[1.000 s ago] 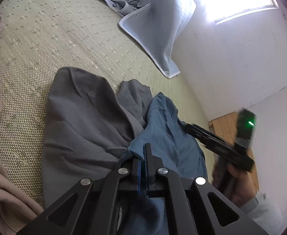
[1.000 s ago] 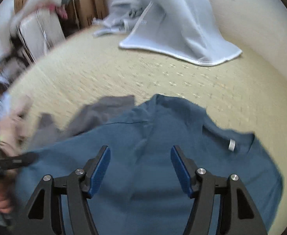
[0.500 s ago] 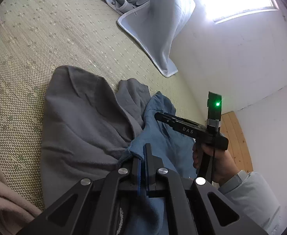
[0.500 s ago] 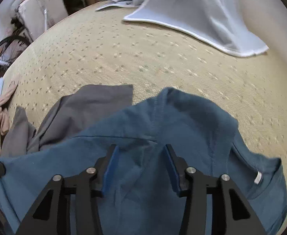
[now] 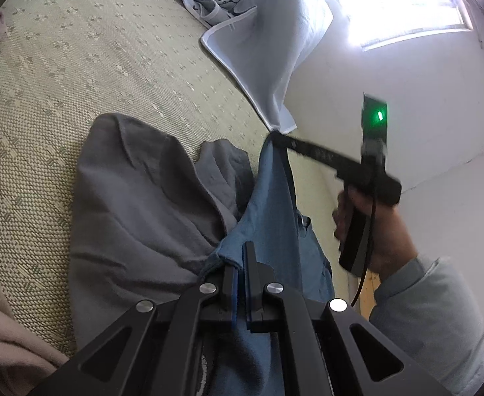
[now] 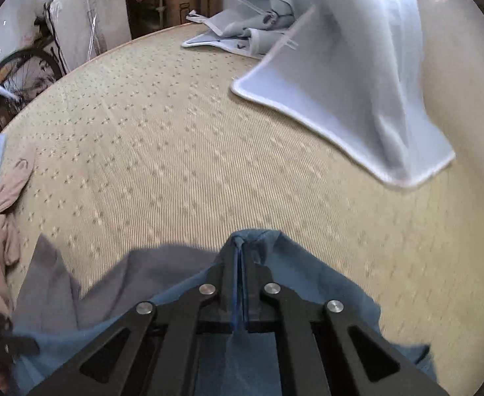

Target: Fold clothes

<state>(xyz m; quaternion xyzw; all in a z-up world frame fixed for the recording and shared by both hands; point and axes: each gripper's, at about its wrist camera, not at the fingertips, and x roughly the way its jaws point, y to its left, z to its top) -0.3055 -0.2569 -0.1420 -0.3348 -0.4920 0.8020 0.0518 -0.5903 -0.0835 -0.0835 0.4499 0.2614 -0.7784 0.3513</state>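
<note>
Closing our right gripper (image 6: 240, 264), whose fingers have just shut on a fold of the blue cotton T-shirt (image 6: 308, 283), we hold it at both ends; our left gripper (image 5: 240, 260) clamps its six-o'clock edge above the woven bed mat (image 5: 77, 66), ready for folding.

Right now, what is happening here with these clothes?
A person is handling a blue T-shirt on a woven mat, one tool in each hand. The left tool is shut on one edge of the shirt. The right tool has just closed on another part. A grey garment lies beside it. No fold is made yet.
</note>
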